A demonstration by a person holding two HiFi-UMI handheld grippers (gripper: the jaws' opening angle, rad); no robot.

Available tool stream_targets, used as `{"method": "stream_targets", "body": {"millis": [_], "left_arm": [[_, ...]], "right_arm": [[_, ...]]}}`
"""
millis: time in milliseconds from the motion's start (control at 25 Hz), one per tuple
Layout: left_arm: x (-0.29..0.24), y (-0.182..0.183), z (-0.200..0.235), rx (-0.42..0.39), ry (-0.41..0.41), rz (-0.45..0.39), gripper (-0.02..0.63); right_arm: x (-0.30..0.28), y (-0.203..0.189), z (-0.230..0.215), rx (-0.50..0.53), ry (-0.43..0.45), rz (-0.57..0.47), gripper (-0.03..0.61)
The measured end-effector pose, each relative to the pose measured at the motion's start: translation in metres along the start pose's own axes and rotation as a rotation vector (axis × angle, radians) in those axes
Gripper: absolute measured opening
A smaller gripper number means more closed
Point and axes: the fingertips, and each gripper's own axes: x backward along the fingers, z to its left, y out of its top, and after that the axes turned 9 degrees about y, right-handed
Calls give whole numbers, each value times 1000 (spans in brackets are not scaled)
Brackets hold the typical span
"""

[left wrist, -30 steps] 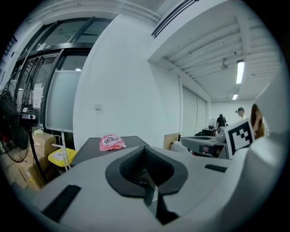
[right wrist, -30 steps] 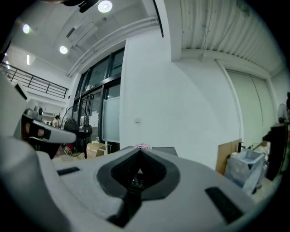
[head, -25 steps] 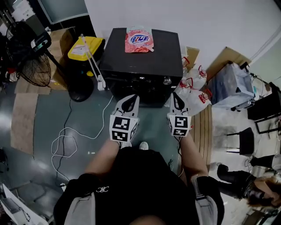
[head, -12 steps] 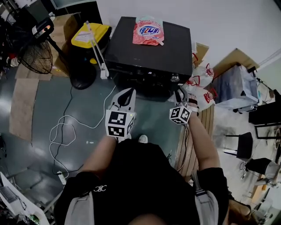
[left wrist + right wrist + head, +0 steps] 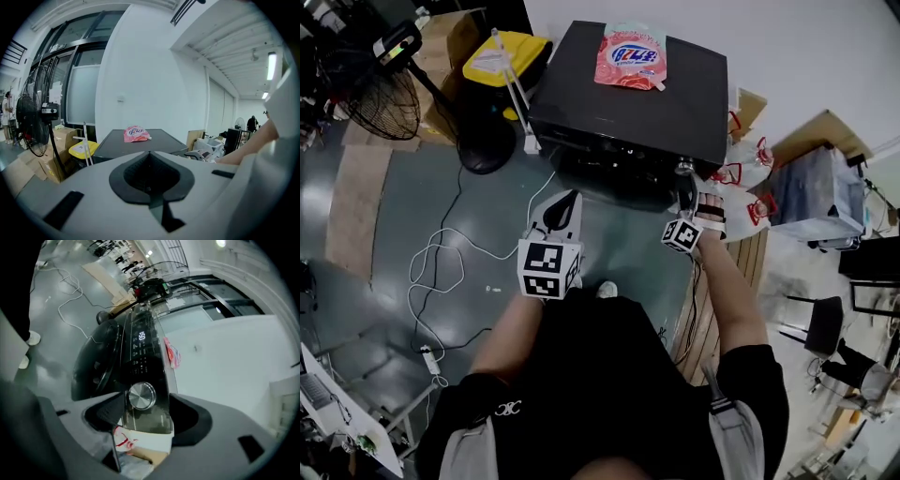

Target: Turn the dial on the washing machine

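We are opening the right gripper [image 5: 143, 412] wide, its jaws spreading with nothing pressed between them. The dial [image 5: 141, 396] on the washing machine [image 5: 628, 103] is sitting just ahead of the tips, in line with the gap. To do this well, we judge, we should be centring on the knob, easing forward until both pads flank its rim, then closing squarely before rolling the wrist. The left gripper [image 5: 151, 174] is hanging off to the side, jaws together and empty
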Motion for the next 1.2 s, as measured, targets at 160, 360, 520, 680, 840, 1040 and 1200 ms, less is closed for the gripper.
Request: {"method": "stream_targets", "body": {"millis": [160, 360, 520, 680, 840, 1040, 1200], "left_arm": [[-4, -8, 4, 6, 33, 19, -5], [-11, -16, 6, 2, 57, 38, -5], [-16, -17, 8, -2, 65, 50, -5], [-19, -16, 11, -6, 74, 50, -5], [-20, -17, 9, -12, 73, 53, -5], [-21, -15, 7, -19, 70, 50, -5], [-23, -14, 6, -23, 64, 48, -5]], "right_arm": [[-20, -1, 13, 158, -18, 45, 287], [-43, -14, 21, 241, -45, 129, 287], [-54, -18, 23, 236, -42, 151, 287], [-59, -11, 13, 180, -89, 148, 285], [-60, -11, 11, 136, -103, 150, 273], [-59, -15, 6, 86, -129, 141, 267], [-62, -14, 6, -177, -81, 107, 264]]}}
